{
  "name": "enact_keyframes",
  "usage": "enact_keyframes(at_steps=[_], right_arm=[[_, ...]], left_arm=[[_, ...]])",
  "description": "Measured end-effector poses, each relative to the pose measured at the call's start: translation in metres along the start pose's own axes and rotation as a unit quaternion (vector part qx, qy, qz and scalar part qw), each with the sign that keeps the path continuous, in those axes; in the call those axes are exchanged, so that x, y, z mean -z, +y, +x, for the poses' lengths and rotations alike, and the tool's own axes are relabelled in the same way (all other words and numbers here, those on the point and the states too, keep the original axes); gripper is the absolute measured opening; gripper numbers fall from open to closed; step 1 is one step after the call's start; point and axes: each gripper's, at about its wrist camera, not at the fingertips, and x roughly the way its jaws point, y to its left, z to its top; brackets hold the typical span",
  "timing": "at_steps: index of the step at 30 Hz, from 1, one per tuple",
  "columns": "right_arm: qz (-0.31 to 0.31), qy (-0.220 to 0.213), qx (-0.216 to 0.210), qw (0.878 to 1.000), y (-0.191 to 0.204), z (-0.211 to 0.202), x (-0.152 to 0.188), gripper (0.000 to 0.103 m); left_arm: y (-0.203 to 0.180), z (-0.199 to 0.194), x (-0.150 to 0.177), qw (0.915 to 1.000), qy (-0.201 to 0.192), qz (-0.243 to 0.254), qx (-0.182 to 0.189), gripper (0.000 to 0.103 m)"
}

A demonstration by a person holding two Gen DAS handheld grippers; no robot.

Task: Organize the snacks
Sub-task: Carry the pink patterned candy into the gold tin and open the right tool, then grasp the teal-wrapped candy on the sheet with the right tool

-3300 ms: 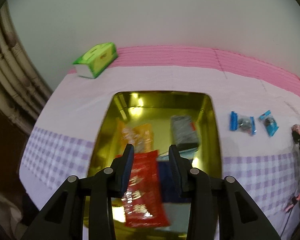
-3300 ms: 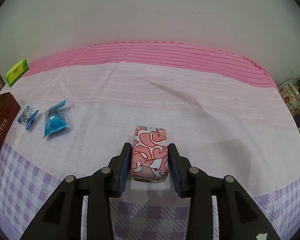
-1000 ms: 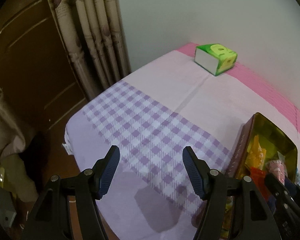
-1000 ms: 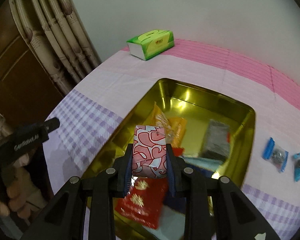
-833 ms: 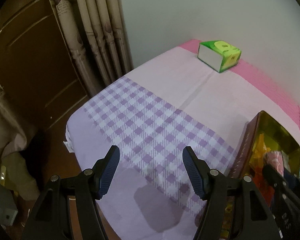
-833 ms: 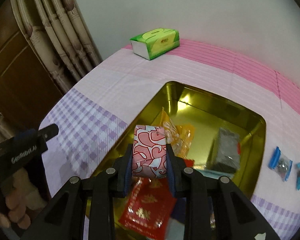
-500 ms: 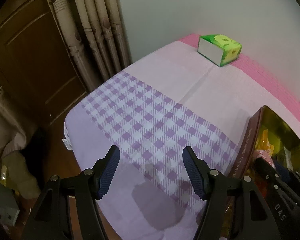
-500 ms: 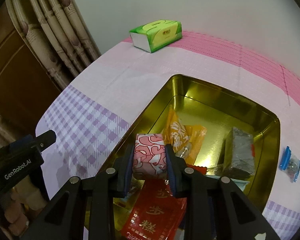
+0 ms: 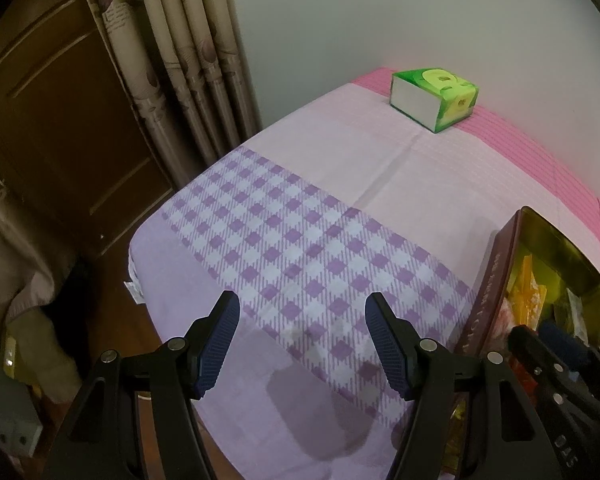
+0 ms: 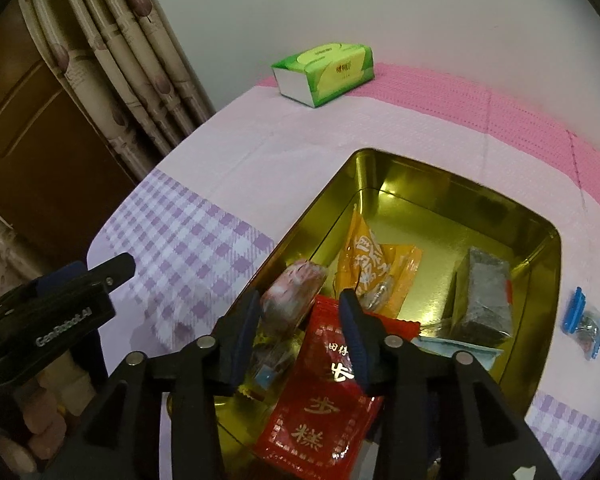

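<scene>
A blurred pink-and-white patterned snack packet (image 10: 296,288) lies tilted against the left wall of the gold rectangular tin (image 10: 548,276), beside orange (image 10: 374,268) and red (image 10: 324,404) packets.

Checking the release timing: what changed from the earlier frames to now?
The right gripper carried the pink patterned packet from the cloth to over the gold tin; its jaws are now opening and the packet, blurred, is dropping into the tin. The left gripper swung away from the tin to the checked cloth, open and empty. Tissue box unchanged.
</scene>
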Motion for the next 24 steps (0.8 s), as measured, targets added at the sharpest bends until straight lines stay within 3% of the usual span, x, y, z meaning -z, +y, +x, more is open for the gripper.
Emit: enact_keyframes(at_steps=[10, 24], right_arm=[[0.011, -0.029, 0.015, 0.999, -0.021, -0.029, 0.003, 0.043], [0.072, -0.069, 0.064, 0.993, -0.097, -0.083, 0.016, 0.044]], left_arm=[[-0.005, -0.003, 0.001, 0.9999, -0.005, 0.013, 0.001, 0.066], [-0.013, -0.005, 0.003, 0.9993, -0.012, 0.034, -0.002, 0.066]])
